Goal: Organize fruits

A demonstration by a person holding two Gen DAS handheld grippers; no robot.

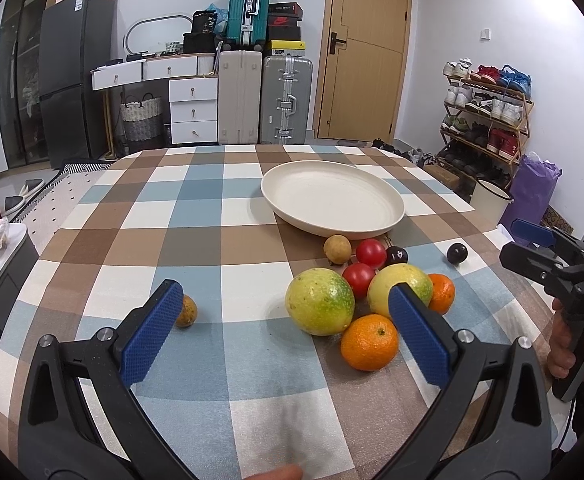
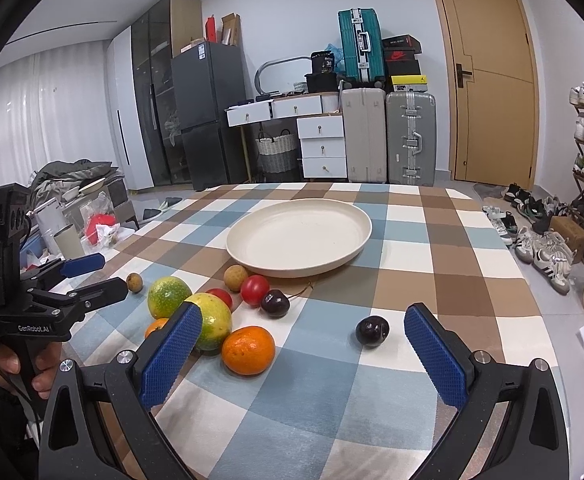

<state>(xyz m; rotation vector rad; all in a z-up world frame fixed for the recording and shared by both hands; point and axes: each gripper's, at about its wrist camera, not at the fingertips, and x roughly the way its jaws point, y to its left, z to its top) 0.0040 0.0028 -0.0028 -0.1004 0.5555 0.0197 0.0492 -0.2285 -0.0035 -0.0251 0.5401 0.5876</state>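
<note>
Both tools hover wide open, gripping nothing: left tool [image 1: 288, 332], right tool [image 2: 303, 354]. Fruits [image 1: 367, 292] sit bunched on the worktop [image 1: 196, 216] just before the plate [image 1: 331, 196], which is bare — nothing sorted yet, everything left.

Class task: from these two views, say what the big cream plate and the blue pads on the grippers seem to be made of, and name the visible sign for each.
Cream plate: probably matte plastic or fibre composite, possibly unglazed ceramic; dull, faintly speckled surface without glare. Blue pads: likely rubber or soft plastic; a fine knurled grid texture, matte, on both the right gripper and the left gripper.
</note>
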